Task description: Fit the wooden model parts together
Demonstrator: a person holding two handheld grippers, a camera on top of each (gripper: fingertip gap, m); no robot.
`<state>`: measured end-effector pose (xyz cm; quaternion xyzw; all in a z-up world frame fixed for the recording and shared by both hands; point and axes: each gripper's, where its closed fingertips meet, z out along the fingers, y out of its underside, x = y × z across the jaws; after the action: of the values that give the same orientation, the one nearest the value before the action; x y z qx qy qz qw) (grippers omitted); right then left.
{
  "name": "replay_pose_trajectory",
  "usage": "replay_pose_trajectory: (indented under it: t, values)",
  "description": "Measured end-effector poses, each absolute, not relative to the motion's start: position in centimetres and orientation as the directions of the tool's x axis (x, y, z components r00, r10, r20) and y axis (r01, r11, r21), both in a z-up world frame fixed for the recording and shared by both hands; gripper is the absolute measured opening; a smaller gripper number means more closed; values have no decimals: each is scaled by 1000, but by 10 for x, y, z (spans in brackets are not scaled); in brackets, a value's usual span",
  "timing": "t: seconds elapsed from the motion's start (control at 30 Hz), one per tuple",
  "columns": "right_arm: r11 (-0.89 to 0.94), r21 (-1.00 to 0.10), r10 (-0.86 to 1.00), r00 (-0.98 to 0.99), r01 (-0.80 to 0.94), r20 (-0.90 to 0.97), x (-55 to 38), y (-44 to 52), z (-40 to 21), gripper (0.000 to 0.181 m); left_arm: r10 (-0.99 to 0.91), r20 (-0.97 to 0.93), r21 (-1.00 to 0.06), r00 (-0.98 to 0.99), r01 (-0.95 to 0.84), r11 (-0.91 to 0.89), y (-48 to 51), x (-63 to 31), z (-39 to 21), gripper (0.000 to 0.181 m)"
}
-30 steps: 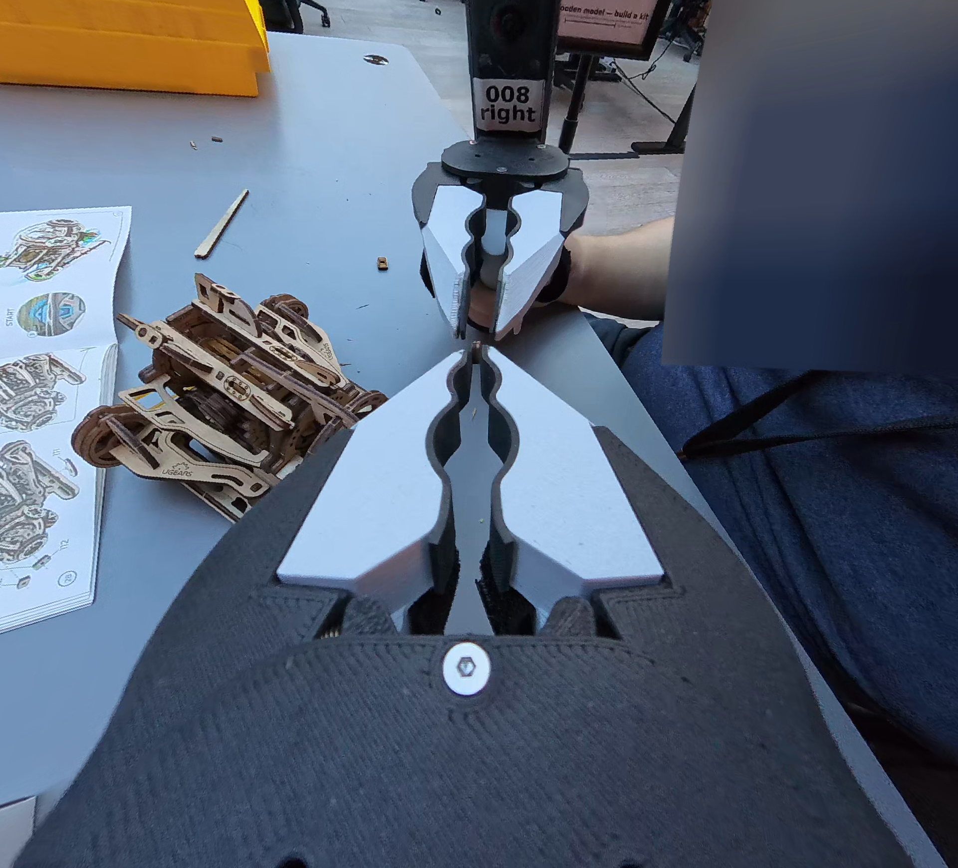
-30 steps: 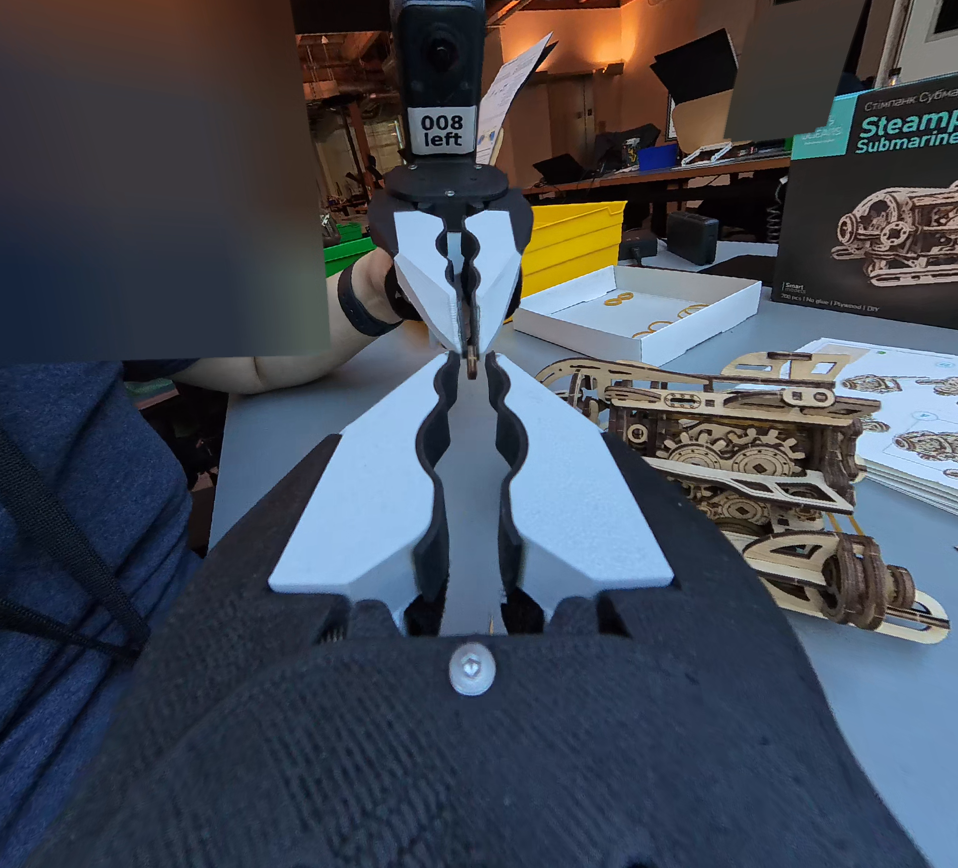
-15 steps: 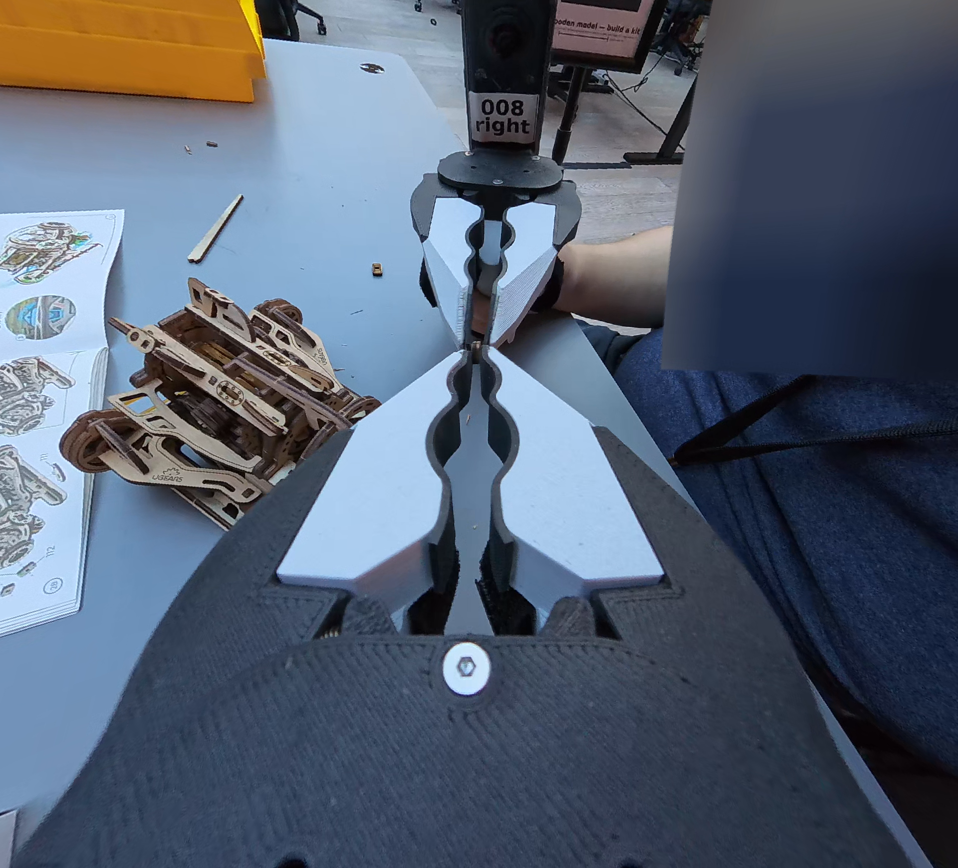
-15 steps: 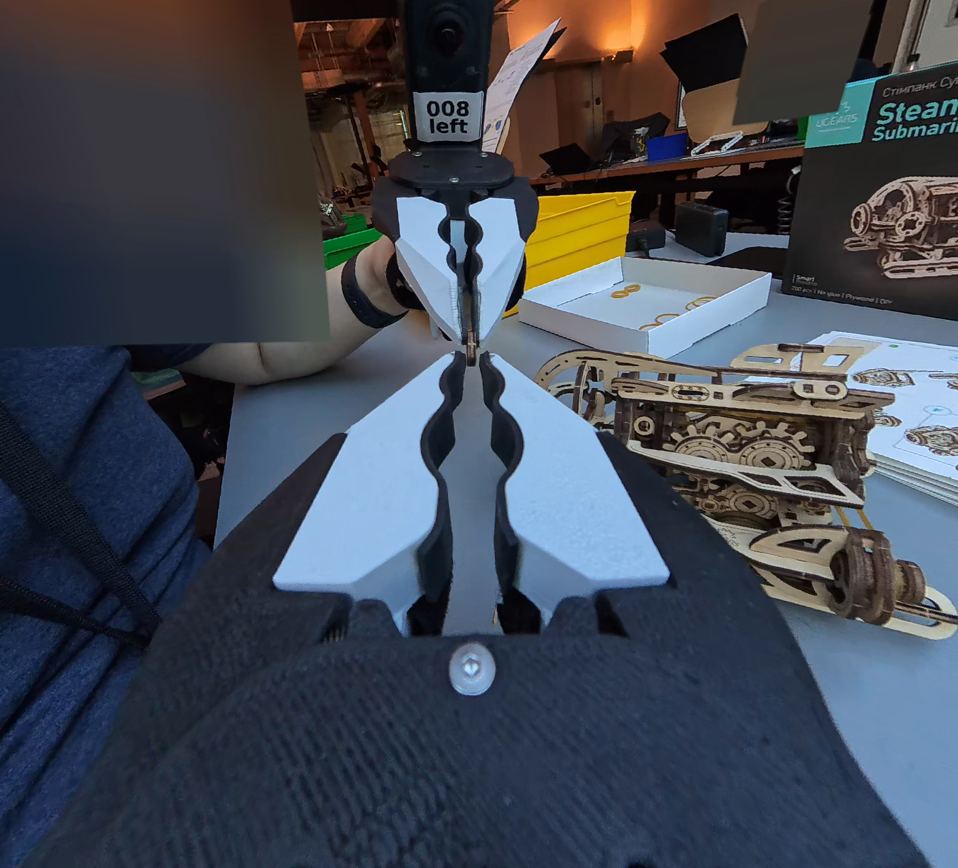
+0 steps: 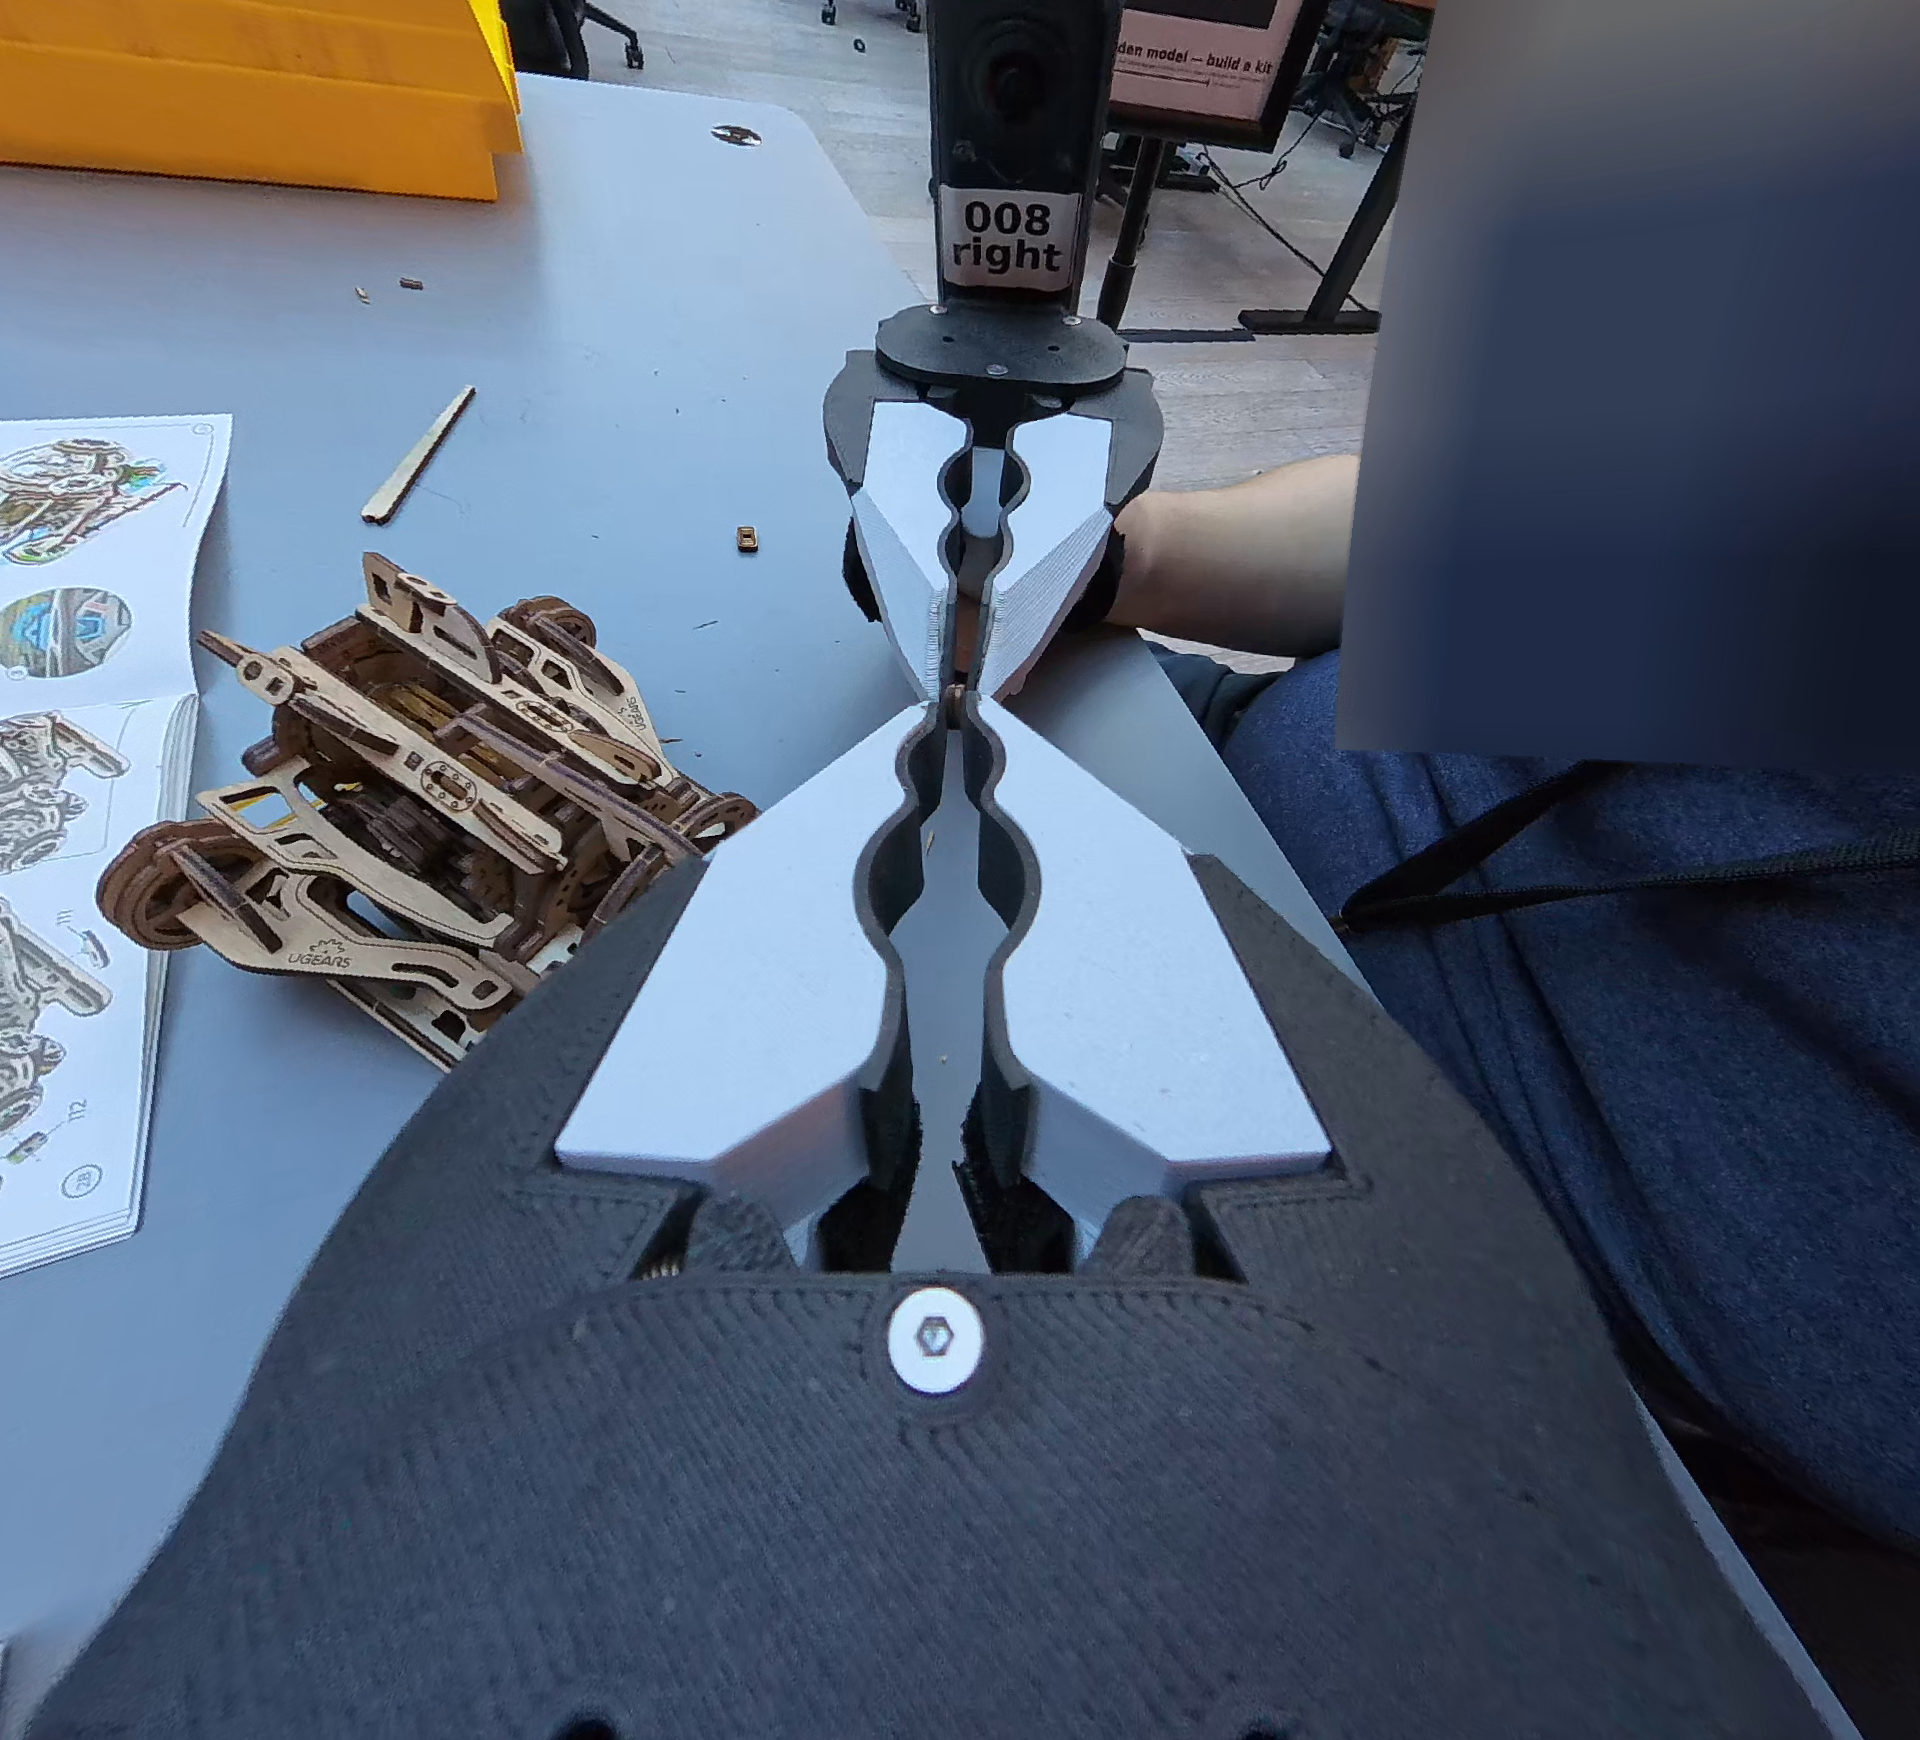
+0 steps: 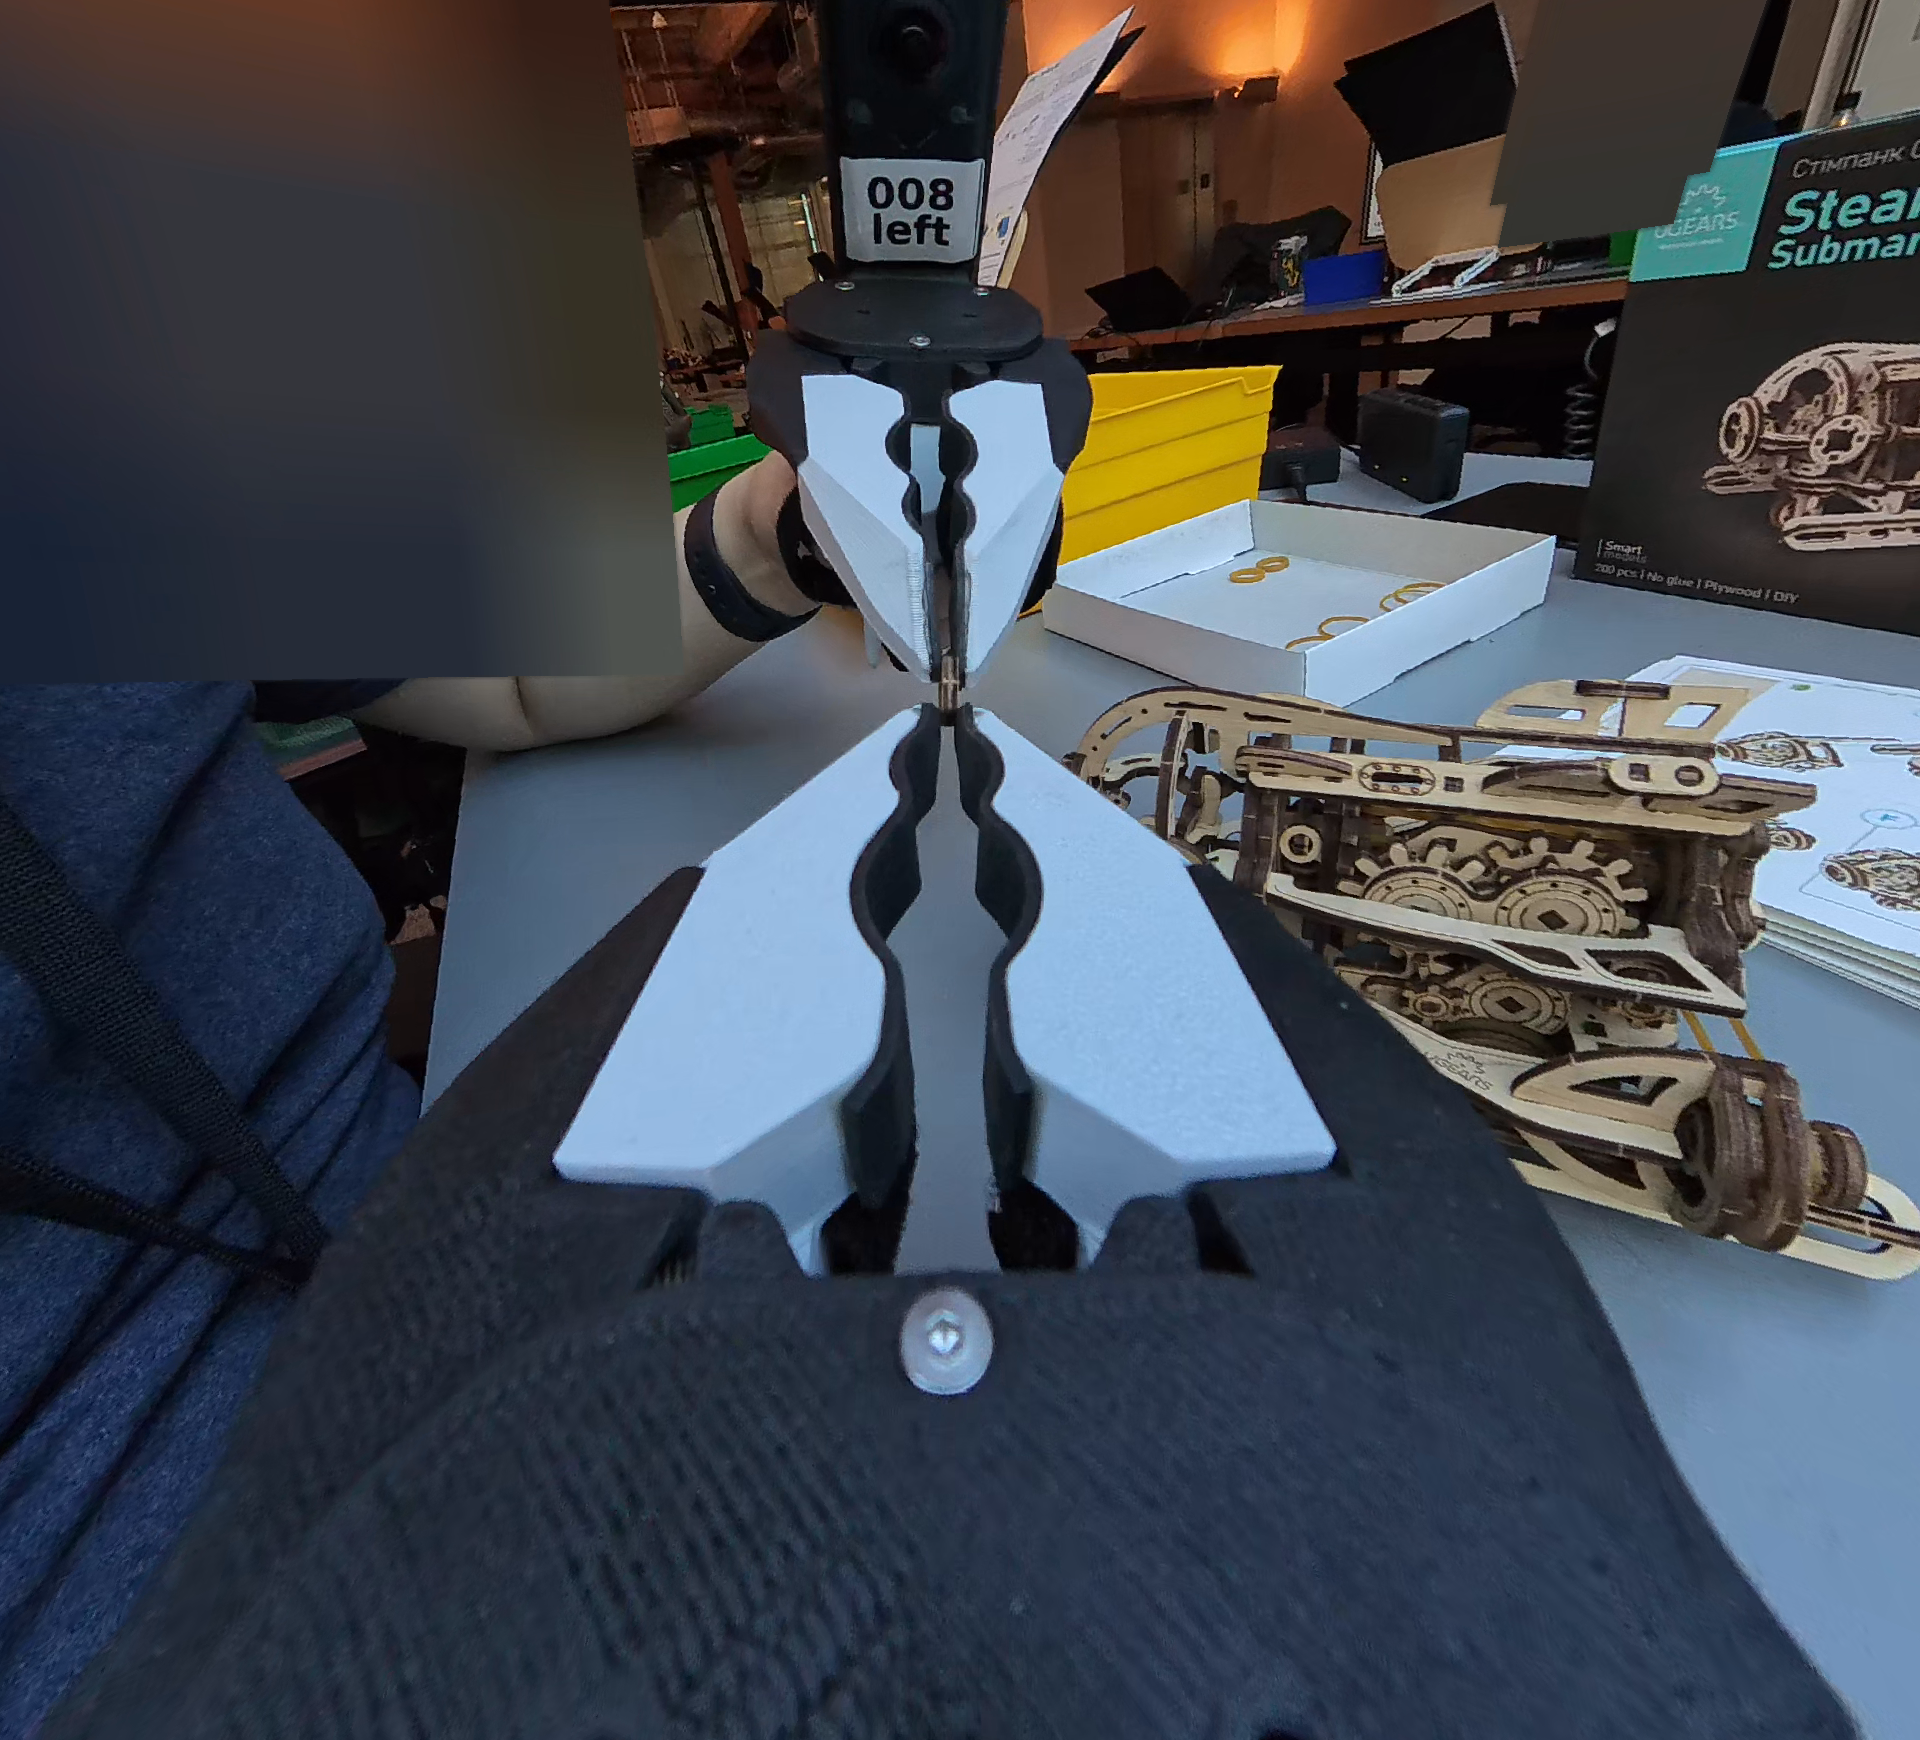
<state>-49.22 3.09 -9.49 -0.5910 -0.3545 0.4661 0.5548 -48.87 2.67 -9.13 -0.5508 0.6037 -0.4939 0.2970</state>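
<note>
Above the grey worktop's near edge, the left claw is closed on a tiny wooden peg, tip to tip with the right claw; the wooden submarine model lies left of them. From the right wrist — the right claw pinches the same peg against the left claw, the model lying to their right.

Both grippers alike: left gripper and right gripper have white faceted fingers, wavy black inner pads, ribbed black body, silver hex screw, labelled black camera. Person wears blue heathered top, black wrist strap.
</note>
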Motion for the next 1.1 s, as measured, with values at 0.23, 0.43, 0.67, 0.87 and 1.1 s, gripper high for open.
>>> replay_pose_trajectory:
  t: [0.23, 0.43, 0.67, 0.87, 1.1]
  values:
    - [-143, -986, 932, 323, -86, -163, -491, 32, -97, 1, -954, 209, -917, -214, -381, -116, 28, -489, -93, 2]
    - [-153, -986, 867, 470, -63, -165, -475, 62, -102, 1, -976, 190, -927, -105, -347, -143, 56, -497, -83, 16]
    - [-196, -977, 838, 532, 88, -120, -481, 79, -123, 1, -988, 152, -918, 24, -367, -150, 88, -504, -96, 24]
    - [-216, -969, 826, 551, 121, -115, -483, 83, -129, 1, -985, 164, -914, 57, -367, -173, 99, -499, -105, 29]
    - [-246, -963, 802, 581, 110, -138, -484, 87, -130, 1, -994, 106, -915, 5, -392, -100, 110, -484, -90, 33]
